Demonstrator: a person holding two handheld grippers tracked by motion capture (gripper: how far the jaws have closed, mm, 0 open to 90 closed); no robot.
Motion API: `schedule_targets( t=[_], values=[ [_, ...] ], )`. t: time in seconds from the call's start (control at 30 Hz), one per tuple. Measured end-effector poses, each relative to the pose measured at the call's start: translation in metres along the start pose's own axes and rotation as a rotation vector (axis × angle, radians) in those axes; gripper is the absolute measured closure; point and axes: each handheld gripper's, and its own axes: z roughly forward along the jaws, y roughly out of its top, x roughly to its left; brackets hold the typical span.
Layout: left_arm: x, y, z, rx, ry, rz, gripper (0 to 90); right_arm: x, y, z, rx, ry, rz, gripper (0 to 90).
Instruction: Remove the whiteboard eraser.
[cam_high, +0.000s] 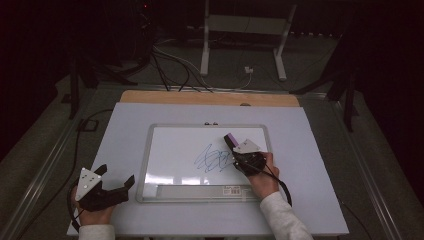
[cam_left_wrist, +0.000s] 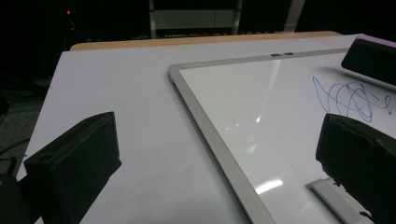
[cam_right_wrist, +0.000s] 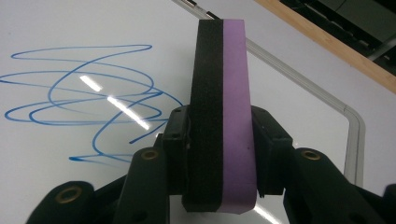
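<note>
A whiteboard (cam_high: 165, 150) with a grey frame lies flat on the white table, with a blue scribble (cam_high: 212, 160) near its middle. My right gripper (cam_high: 239, 150) hovers over the board just right of the scribble, shut on a purple-and-black eraser (cam_right_wrist: 222, 116) (cam_high: 231, 139) that stands on edge between its jaws. In the right gripper view the scribble (cam_right_wrist: 84, 93) lies left of the eraser. My left gripper (cam_high: 116, 179) rests at the table's front left, off the board, with its jaws wide open and nothing between them (cam_left_wrist: 210, 158).
A grey tray strip (cam_high: 200, 190) runs along the board's near edge. The white table (cam_high: 125, 130) has a wooden strip (cam_high: 200, 98) at its far edge. Cables and a metal stand (cam_high: 240, 45) sit on the dark floor beyond.
</note>
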Motion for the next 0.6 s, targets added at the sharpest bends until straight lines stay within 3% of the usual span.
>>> schedule_targets(
  t=[0.5, 0.6],
  values=[
    [0.0003, 0.0006, 0.0010, -0.001, -0.002, 0.003, 0.6, 0.0068, -0.0013, 0.0032, 0.014, -0.005, -0.037, 63.1],
    [0.0001, 0.0008, 0.0014, -0.002, -0.003, 0.003, 0.6, 0.0098, -0.0023, 0.0050, 0.025, -0.013, -0.064, 63.1]
  ],
)
